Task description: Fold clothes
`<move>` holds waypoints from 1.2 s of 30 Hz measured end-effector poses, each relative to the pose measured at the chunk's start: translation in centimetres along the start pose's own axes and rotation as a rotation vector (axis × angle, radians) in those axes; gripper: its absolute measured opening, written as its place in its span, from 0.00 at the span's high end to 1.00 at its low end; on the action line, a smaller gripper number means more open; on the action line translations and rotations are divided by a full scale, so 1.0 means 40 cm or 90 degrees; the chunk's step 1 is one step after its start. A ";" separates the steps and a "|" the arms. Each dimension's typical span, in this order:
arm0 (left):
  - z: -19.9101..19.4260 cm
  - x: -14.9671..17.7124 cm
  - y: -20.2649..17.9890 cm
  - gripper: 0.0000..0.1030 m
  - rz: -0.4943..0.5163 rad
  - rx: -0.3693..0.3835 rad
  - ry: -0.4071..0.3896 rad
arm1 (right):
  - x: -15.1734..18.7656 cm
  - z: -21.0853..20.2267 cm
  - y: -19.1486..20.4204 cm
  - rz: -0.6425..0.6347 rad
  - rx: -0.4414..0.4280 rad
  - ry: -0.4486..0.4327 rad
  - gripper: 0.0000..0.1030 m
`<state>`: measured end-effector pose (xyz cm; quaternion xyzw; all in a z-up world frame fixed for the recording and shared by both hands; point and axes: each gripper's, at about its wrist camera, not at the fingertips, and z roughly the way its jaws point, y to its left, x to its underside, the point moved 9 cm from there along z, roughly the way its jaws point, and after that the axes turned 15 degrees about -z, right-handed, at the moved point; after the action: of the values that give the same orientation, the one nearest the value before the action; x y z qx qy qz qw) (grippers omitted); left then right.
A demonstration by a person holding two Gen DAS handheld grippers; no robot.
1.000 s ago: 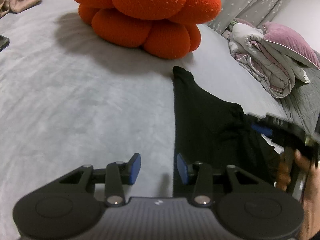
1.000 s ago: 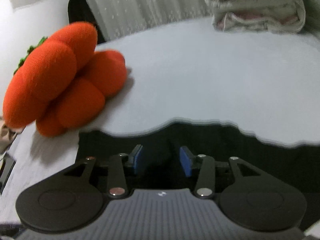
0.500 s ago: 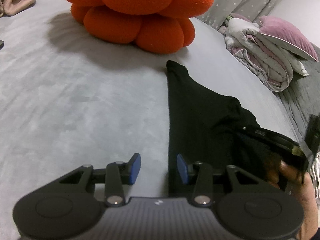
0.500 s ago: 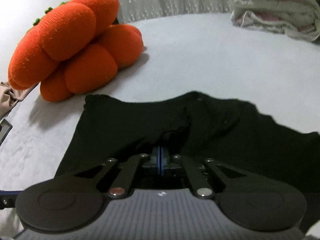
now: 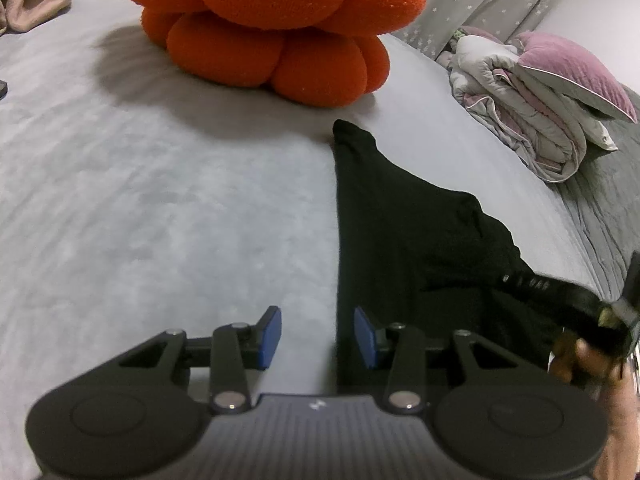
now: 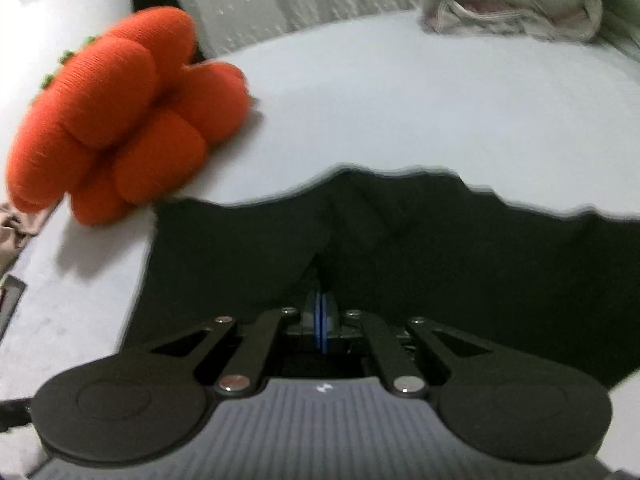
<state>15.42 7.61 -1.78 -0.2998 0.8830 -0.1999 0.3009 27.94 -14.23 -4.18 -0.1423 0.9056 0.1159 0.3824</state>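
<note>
Bed (image 5: 140, 200): pale grey cover, spread under everything.
Orange cushion (image 5: 276, 24): lumpy, at the far left-centre, just beyond the garment's tip.
My left gripper (image 5: 318, 338): blue pads apart, gripping nothing, poised over the garment's left edge.
Black garment (image 5: 400, 232): lies flat on the bed, narrowing to a point towards the cushion.
My right gripper (image 6: 321, 322): pads clenched together, pinching a fold of the black garment (image 6: 440, 240).
Folded quilt (image 5: 520, 120): far right, well apart.
</note>
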 end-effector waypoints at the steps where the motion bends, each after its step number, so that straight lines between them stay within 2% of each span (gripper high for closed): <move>1: 0.000 0.000 -0.001 0.60 0.001 0.001 0.000 | -0.002 -0.004 -0.004 -0.001 0.009 -0.011 1.00; 4: 0.007 0.004 -0.002 0.60 0.007 -0.002 0.003 | -0.014 -0.013 -0.011 -0.010 0.031 -0.039 1.00; 7: 0.005 0.002 0.003 0.60 0.005 -0.002 0.005 | -0.012 -0.008 -0.008 -0.028 0.052 -0.031 1.00; 8: 0.003 0.001 0.003 0.60 0.003 0.000 0.004 | -0.008 -0.012 -0.006 -0.031 0.056 -0.032 0.97; 9: 0.002 0.000 0.004 0.60 0.002 0.001 0.004 | -0.003 -0.025 0.001 -0.025 0.044 -0.041 0.85; 13: 0.001 0.004 0.000 0.60 0.003 0.001 0.005 | 0.040 -0.067 0.073 0.028 -0.113 -0.034 0.78; 19: 0.002 0.008 -0.005 0.59 0.008 0.003 0.009 | 0.069 -0.034 0.163 0.062 -0.205 -0.008 0.77; 21: 0.004 0.007 -0.003 0.59 0.004 0.002 0.010 | 0.068 -0.017 0.190 0.075 -0.224 0.001 0.68; 23: 0.005 0.007 -0.003 0.59 0.003 0.002 0.011 | 0.070 -0.008 0.214 0.055 -0.222 -0.001 0.67; 24: 0.005 0.007 -0.004 0.59 0.002 0.001 0.011 | 0.071 -0.011 0.225 0.036 -0.214 -0.002 0.70; 25: 0.006 0.008 -0.004 0.59 0.002 0.001 0.011 | 0.073 -0.013 0.228 0.013 -0.194 -0.001 0.91; 26: 0.006 0.008 -0.005 0.59 0.001 0.001 0.012 | 0.076 -0.015 0.232 -0.010 -0.174 -0.001 0.97; 32: 0.009 0.013 -0.002 0.57 0.010 -0.004 0.017 | 0.061 -0.064 0.227 -0.056 -0.123 -0.030 0.97; 36: 0.010 0.016 0.000 0.56 0.015 -0.007 0.021 | 0.086 -0.027 0.226 -0.088 -0.091 0.001 0.96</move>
<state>15.27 7.13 -2.35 -0.2876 0.8922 -0.1964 0.2874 21.80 -6.71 -5.02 -0.2316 0.8833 0.1535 0.3776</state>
